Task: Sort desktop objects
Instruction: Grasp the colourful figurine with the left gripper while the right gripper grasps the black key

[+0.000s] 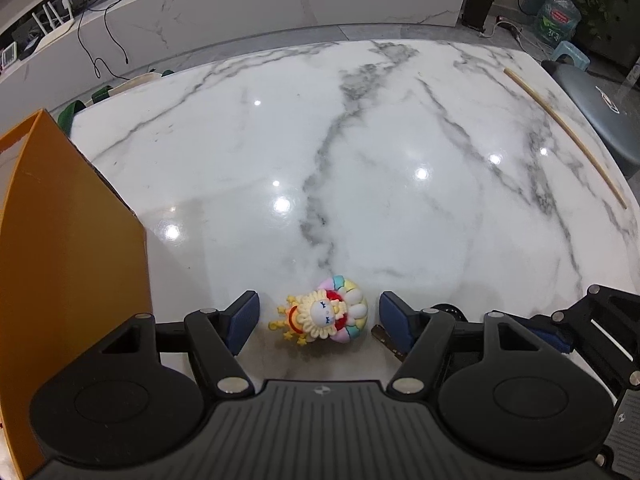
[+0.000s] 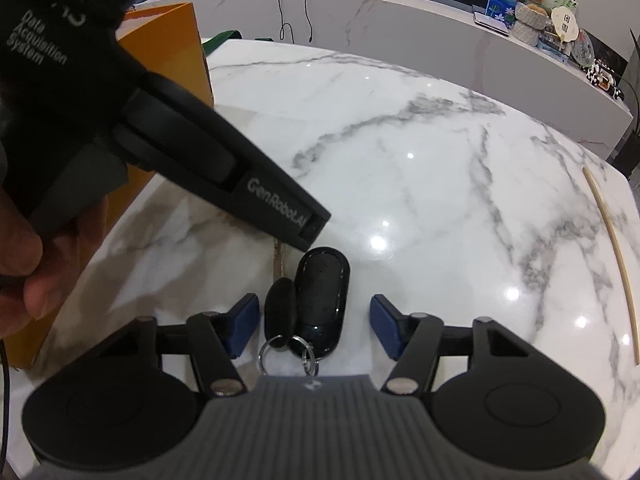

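On the white marble table (image 1: 400,140), the small hard pastel-rainbow toy figurine (image 1: 324,312) lies between the left gripper (image 1: 318,316)'s spread jaws, light but knobbly, best pinched across its rounded body, while the right gripper (image 2: 310,320) stands open around the glossy black key fob (image 2: 320,296), likely slippery.

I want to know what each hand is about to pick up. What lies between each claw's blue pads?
Left wrist view: a colourful toy figure between the left claw's pads. Right wrist view: black key fobs between the right claw's.
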A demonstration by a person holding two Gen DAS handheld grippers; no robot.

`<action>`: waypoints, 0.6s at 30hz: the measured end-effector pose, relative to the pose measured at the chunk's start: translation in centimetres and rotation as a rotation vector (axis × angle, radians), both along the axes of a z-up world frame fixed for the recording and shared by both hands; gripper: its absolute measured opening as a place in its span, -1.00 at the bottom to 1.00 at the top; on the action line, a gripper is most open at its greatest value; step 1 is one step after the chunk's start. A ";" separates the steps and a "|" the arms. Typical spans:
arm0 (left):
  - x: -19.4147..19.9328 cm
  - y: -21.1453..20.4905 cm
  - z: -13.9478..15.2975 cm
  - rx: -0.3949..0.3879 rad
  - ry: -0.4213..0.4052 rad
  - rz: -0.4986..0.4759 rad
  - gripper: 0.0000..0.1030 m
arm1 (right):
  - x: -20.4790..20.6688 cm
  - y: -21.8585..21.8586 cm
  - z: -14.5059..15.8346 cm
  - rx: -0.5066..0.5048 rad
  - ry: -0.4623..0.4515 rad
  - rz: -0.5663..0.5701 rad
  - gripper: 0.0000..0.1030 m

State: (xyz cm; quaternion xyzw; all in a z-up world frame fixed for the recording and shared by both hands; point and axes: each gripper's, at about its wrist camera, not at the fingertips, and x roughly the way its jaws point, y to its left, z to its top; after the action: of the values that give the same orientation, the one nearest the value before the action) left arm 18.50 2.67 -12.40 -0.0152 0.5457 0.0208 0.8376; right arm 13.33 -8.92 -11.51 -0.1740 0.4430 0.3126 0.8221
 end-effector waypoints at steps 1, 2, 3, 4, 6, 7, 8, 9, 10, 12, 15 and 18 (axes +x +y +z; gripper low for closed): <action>0.0 -0.1 0.0 0.011 0.000 -0.004 0.44 | 0.0 0.1 0.0 -0.001 -0.003 0.001 0.18; -0.1 -0.2 0.0 0.014 -0.002 -0.009 0.32 | 0.0 0.1 0.0 -0.003 -0.004 0.002 0.15; -0.1 -0.2 0.1 0.013 -0.001 -0.011 0.19 | 0.0 0.1 0.0 -0.005 -0.004 0.003 0.08; -0.1 -0.3 0.3 0.015 0.001 -0.011 0.15 | 0.0 0.2 0.1 -0.004 -0.001 0.003 -0.01; -0.1 -0.2 0.3 0.005 0.003 -0.007 0.15 | 0.1 0.2 0.2 -0.005 0.003 0.008 -0.16; -0.1 -0.1 0.3 0.000 0.001 -0.005 0.15 | 0.1 0.2 0.2 -0.009 0.004 0.009 -0.22; -0.1 0.0 0.3 -0.006 0.001 -0.002 0.13 | 0.2 0.2 0.2 -0.009 0.009 0.012 -0.22; -0.1 0.1 0.4 -0.010 0.002 0.001 0.11 | 0.1 0.2 0.3 -0.007 0.013 0.014 -0.23; -0.1 0.2 0.4 -0.017 0.005 0.004 0.11 | 0.1 0.2 0.3 -0.006 0.016 0.015 -0.23; -0.1 0.3 0.5 -0.036 0.010 0.008 0.10 | 0.1 0.2 0.3 -0.010 0.021 0.017 -0.23; -0.1 0.2 0.5 -0.042 0.012 0.005 0.10 | 0.0 0.1 0.5 -0.009 0.024 0.021 -0.25; -0.2 0.1 0.6 -0.044 0.009 0.001 0.10 | 0.0 -0.1 1.0 0.007 0.021 0.019 -0.39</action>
State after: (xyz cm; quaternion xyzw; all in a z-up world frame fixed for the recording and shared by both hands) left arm 18.33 2.79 -11.76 -0.0338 0.5499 0.0091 0.8345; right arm 13.37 -9.05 -10.52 -0.1717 0.4488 0.3237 0.8150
